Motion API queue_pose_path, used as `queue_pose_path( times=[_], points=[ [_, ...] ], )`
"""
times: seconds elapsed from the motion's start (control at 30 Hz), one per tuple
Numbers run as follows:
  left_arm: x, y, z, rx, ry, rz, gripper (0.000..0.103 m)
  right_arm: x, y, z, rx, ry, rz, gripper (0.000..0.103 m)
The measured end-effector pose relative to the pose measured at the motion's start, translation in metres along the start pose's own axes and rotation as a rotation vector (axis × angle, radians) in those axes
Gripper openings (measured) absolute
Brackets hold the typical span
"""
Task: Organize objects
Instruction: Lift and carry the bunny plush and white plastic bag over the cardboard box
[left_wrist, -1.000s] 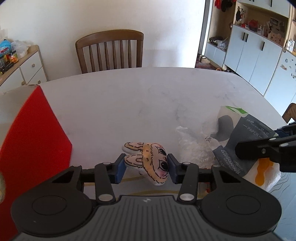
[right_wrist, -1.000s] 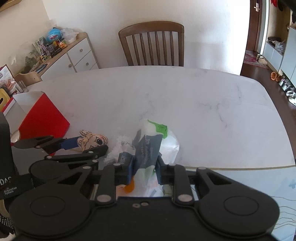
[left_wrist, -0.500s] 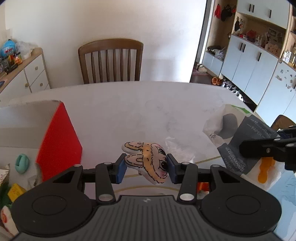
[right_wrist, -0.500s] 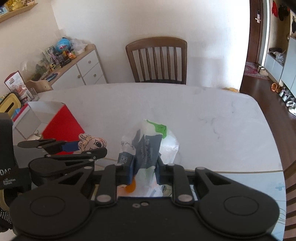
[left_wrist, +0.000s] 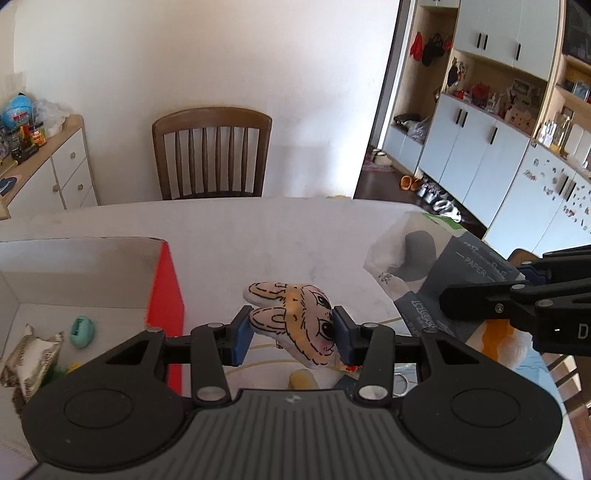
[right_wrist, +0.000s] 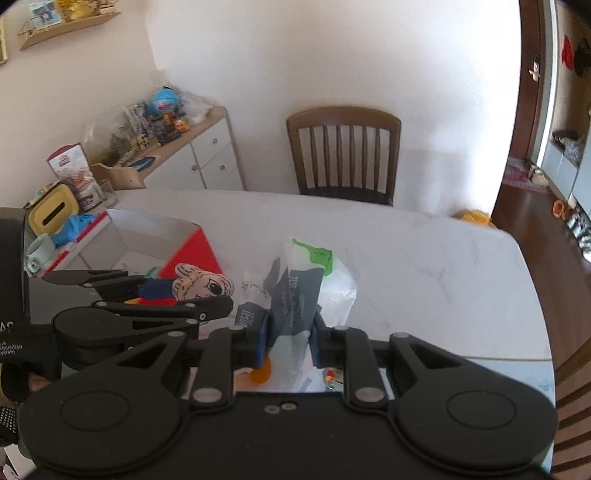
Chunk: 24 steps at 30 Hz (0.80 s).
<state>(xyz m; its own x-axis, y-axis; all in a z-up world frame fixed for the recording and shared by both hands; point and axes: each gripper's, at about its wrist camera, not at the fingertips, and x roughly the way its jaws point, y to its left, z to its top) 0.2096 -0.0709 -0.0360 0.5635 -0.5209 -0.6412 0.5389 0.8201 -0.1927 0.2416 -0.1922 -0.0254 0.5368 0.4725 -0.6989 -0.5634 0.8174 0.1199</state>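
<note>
Rabbit toy (left_wrist: 295, 320) is clamped in the left gripper's (left_wrist: 291, 336) jaws above the tabletop (left_wrist: 258, 236), beside an open red box (left_wrist: 166, 295); a paper bag (right_wrist: 295, 295) is clamped by the right gripper (right_wrist: 288, 341).

— What's the soft toy like?
— A flat cream rabbit-face plush (left_wrist: 295, 317) with black-drawn ears and eyes, tilted, pinched in the left claw (left_wrist: 291, 334) above the worktop (left_wrist: 258, 236).
— And the bag?
— A crumpled white-and-grey paper-printed bag (right_wrist: 299, 291) with a green patch, upright, clamped in the right claw (right_wrist: 290, 338).
</note>
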Motion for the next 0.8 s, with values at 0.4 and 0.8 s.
queue_pose_path(
  times=[0.4,0.8],
  points=[
    [-0.061,0.063,-0.009,-0.034,-0.031,0.022,0.045,-0.008,0.068,0.012,-0.058,-0.027,0.05,0.021],
    [-0.096,0.151,-0.008,-0.034,-0.054,0.114,0.045,0.018,0.133,0.024,-0.1,-0.025,0.077,0.021]
  ],
)
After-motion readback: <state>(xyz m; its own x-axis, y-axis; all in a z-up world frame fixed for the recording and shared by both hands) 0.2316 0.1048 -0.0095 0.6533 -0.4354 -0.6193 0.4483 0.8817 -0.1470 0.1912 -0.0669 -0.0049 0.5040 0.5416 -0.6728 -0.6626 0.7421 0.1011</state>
